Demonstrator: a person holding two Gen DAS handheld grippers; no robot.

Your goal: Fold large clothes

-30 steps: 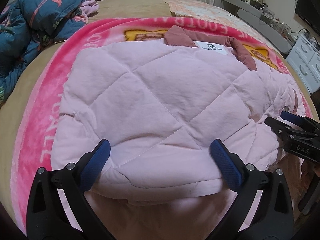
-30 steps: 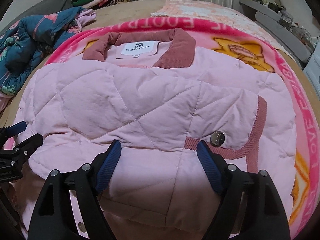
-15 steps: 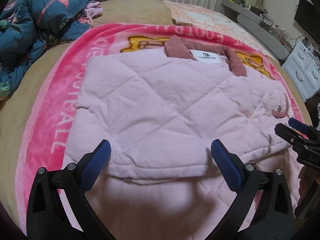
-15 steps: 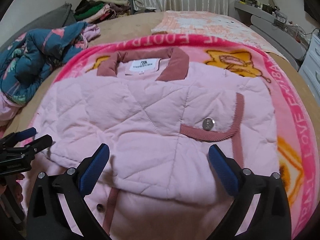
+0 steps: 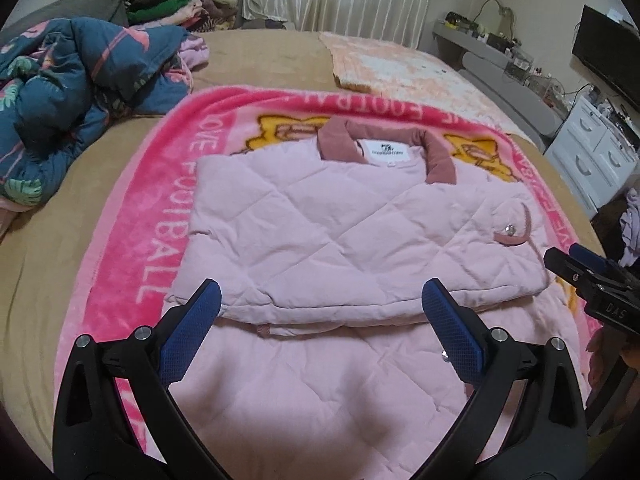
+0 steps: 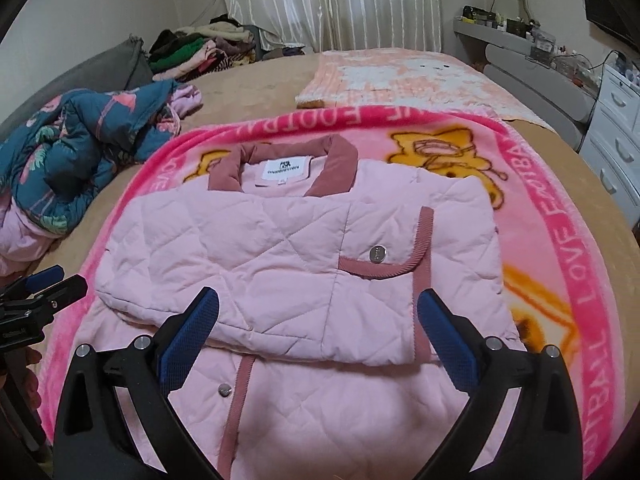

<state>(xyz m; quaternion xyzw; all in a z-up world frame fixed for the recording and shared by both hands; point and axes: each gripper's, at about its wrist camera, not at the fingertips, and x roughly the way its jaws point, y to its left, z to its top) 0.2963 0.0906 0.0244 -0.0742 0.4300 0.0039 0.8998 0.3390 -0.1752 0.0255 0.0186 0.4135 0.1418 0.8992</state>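
Both jaws gape wide on our left gripper (image 5: 320, 316) and right gripper (image 6: 318, 324), empty; pink quilted jacket (image 6: 304, 248) lies folded, hem at 6 o'clock cut off

Near end of the pink quilted jacket (image 6: 304, 420) runs below both pairs of fingers and off the bottom edge in both views, so the hem isn't visible. Folded top layer covers what's beneath it. Collar label (image 6: 285, 169), far ahead of the fingers: print too small to read. Blanket (image 5: 160, 240) lettering partly under the jacket, partly blurred. Right gripper (image 5: 592, 280) cropped at the left view's right edge; left gripper (image 6: 36, 292) cropped at the right view's left edge.
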